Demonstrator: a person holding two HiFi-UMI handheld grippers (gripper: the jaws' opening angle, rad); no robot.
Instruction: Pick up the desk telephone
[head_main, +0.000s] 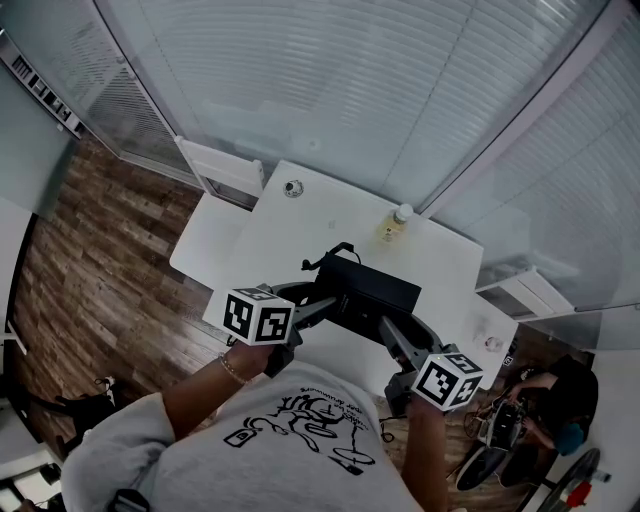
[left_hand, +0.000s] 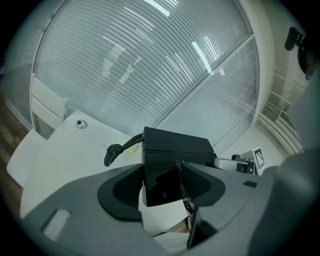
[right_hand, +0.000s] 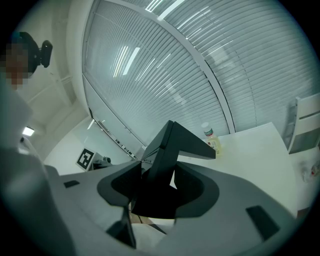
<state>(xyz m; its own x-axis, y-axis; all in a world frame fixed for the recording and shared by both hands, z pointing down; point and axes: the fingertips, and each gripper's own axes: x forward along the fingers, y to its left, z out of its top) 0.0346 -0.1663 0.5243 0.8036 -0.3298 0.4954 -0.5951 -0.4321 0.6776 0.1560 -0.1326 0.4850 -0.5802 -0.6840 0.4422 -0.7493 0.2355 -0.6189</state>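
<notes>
A black desk telephone (head_main: 375, 285) hangs over the near edge of a white desk (head_main: 290, 225), gripped from both ends. The left gripper (head_main: 335, 305) and right gripper (head_main: 385, 325) each clamp its body. Its coiled cord (head_main: 325, 255) trails toward the desk, and a small bottle (head_main: 395, 223) stands at the desk's far edge.

White table (head_main: 300, 230) on wood-plank floor (head_main: 90, 260) beside blind-covered glass walls (head_main: 330, 80)
</notes>
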